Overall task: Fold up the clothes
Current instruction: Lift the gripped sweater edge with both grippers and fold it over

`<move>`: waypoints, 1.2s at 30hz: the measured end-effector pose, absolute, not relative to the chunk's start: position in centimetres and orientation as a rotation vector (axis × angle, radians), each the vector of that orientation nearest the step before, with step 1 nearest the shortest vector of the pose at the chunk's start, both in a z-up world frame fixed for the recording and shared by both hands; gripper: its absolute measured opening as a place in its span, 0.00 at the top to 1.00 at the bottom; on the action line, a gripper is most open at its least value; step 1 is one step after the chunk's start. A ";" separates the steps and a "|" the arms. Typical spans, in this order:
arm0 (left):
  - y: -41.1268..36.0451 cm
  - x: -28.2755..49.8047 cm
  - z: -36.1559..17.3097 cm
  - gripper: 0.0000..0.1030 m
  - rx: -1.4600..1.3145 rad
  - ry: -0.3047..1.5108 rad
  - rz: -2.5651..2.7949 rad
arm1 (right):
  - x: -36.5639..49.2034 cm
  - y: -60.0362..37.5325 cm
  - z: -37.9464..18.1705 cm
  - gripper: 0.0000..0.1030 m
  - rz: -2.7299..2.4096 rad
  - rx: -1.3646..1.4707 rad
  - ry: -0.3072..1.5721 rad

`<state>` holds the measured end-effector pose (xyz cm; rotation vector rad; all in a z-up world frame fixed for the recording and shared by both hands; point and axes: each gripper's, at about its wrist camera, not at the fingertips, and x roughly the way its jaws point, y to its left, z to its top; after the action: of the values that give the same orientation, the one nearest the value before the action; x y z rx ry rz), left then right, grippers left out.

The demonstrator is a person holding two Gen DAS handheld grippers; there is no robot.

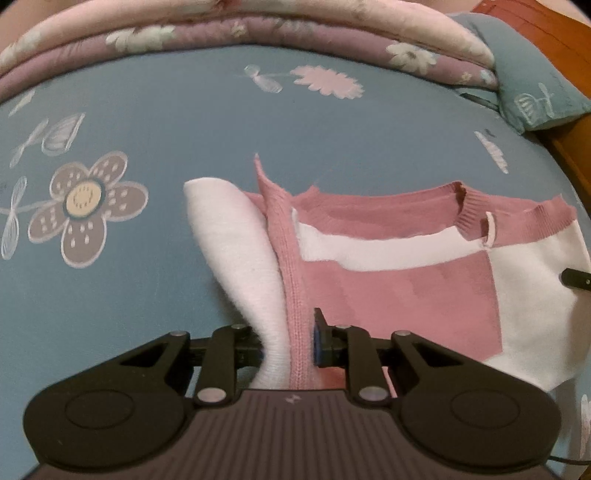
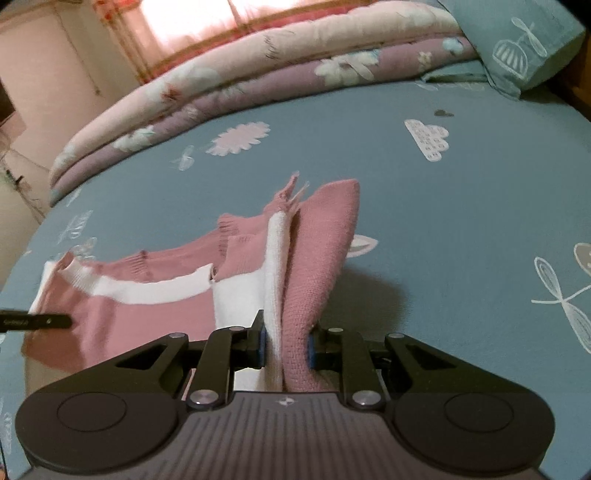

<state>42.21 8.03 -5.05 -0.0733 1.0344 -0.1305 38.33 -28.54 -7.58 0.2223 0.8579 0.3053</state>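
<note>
We see a pink and white knitted sweater (image 1: 388,266) spread on a bed with a blue floral bedsheet (image 1: 147,258). Left to right in the left wrist view: a grey flower print on the sheet, then the white sleeve (image 1: 236,251) rising into our left gripper (image 1: 288,347), its jaws clamped on the white sleeve and a pink knit edge together. The sweater body lies right of it, ribbed collar (image 1: 476,214) toward the far side. A folded floral quilt (image 1: 258,33) runs along the far edge, and a blue pillow (image 1: 532,99) sits at far right. In the right wrist view, our right gripper (image 2: 286,347) is closed on the pink sleeve (image 2: 325,251) plus a white knit edge, lifted off the sheet.
</note>
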 end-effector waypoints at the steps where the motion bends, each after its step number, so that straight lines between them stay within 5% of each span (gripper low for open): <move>1: 7.6 42.1 -4.5 0.82 -0.063 1.026 -0.135 | 37.8 -28.5 -7.0 0.78 0.313 0.218 0.850; 21: -10.4 38.8 3.3 0.84 0.127 0.930 -0.384 | 22.9 -39.5 2.9 0.78 0.245 0.175 0.734; 36: -29.2 40.9 3.4 0.84 0.205 0.909 -0.587 | 14.8 -51.4 3.6 0.78 0.044 0.281 0.636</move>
<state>40.92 -29.15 3.40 0.2051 0.9086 -0.5872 14.79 -51.44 3.62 0.2809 0.6359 0.0444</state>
